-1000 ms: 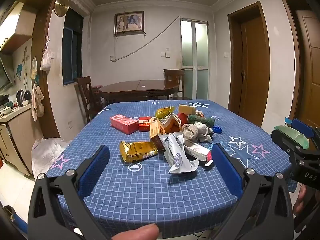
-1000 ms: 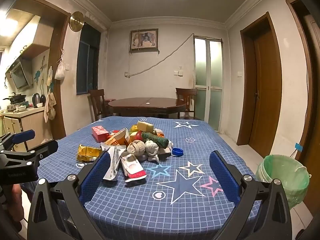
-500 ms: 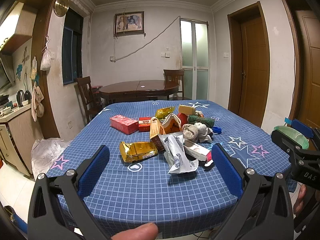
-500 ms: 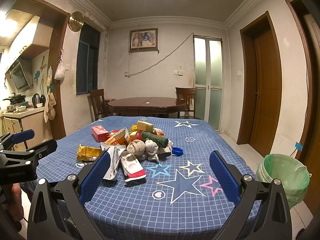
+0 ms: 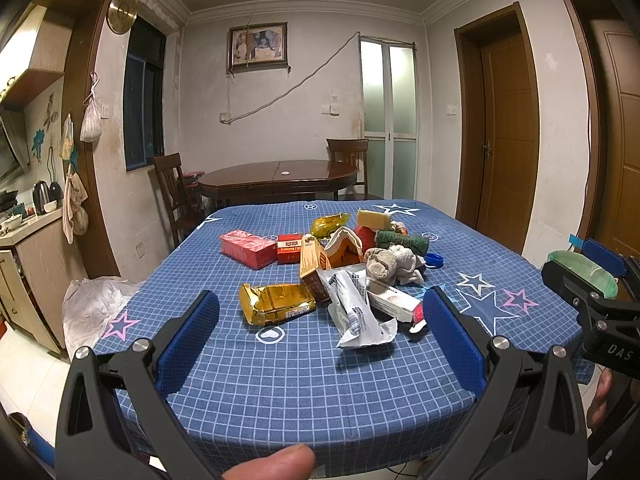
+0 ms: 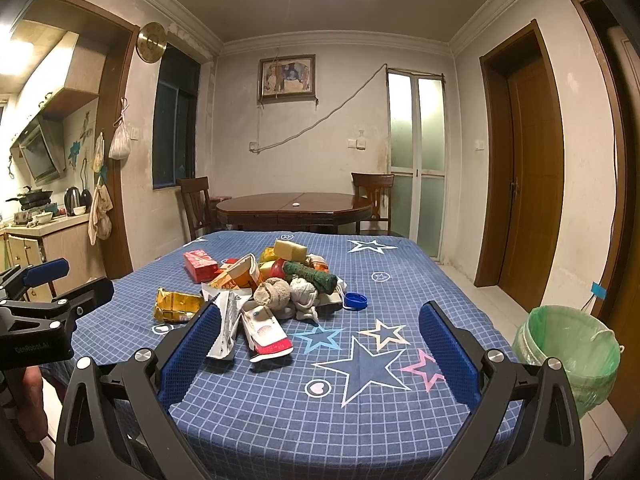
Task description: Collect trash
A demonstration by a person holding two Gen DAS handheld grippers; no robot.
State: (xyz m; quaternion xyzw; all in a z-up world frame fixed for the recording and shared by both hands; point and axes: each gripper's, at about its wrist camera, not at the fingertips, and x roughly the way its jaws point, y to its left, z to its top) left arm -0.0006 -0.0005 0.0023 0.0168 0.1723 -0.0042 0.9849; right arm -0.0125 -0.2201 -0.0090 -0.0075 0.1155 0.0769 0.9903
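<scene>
On the blue star-patterned tablecloth (image 5: 280,380) a trash pile (image 5: 344,264) lies mid-table. Left gripper (image 5: 318,334) and right gripper (image 6: 318,346) hover level before it, jaws spread, empty; green-lined bin (image 6: 568,356) stands right.

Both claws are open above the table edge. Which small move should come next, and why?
Probably ease the right claw forward onto the red-and-white carton: it lies nearest, at the pile's front, and the green-lined bin stands on that side.

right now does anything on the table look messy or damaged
Yes: a heap of trash sits mid-table on the blue cloth: torn-open cartons, a crumpled gold wrapper, balled rags and a loose blue cap. Nothing looks spilled.
</scene>
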